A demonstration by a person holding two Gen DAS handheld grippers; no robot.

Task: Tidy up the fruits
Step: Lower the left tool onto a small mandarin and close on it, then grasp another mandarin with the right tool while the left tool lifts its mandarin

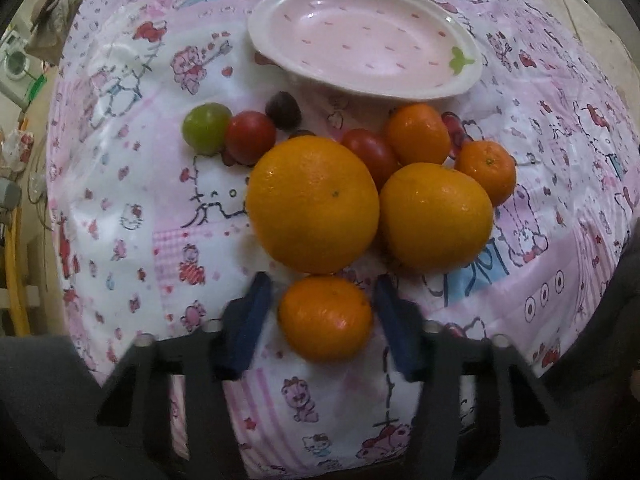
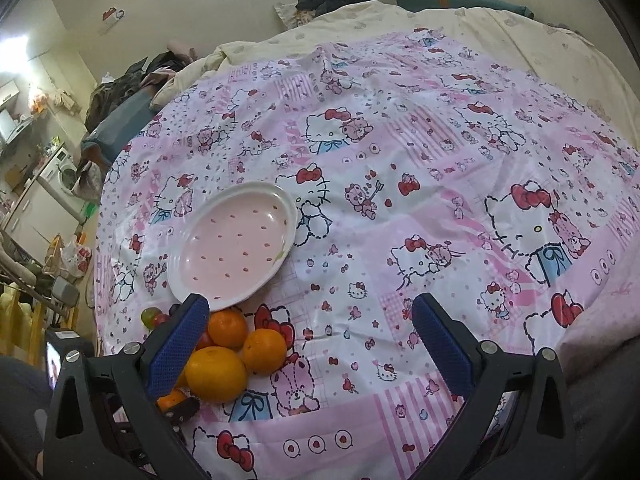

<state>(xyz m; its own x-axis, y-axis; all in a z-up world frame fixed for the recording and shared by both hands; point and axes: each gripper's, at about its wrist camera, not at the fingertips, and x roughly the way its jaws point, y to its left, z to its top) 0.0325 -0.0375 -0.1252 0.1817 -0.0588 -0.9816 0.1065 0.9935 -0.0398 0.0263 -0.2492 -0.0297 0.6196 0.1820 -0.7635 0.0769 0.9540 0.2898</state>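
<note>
A pile of fruit lies on the Hello Kitty cloth in front of an empty pink strawberry-shaped plate (image 1: 360, 36). In the left wrist view a small mandarin (image 1: 326, 318) sits between the blue fingers of my left gripper (image 1: 325, 300); the jaws stand open around it, with gaps on both sides. Behind it lie two big oranges (image 1: 312, 204) (image 1: 436, 216), two more mandarins (image 1: 418, 134) (image 1: 486, 166), red tomatoes (image 1: 250, 136), a green one (image 1: 206, 128) and a dark one (image 1: 283, 110). My right gripper (image 2: 310, 322) is open and empty, to the right of the fruit (image 2: 216, 374) and plate (image 2: 234, 244).
The cloth (image 2: 400, 160) covers a bed with a cream quilt (image 2: 500, 28) behind it. Clothes are piled at the far left of the bed. A washing machine (image 2: 60, 176) and clutter stand on the floor at left.
</note>
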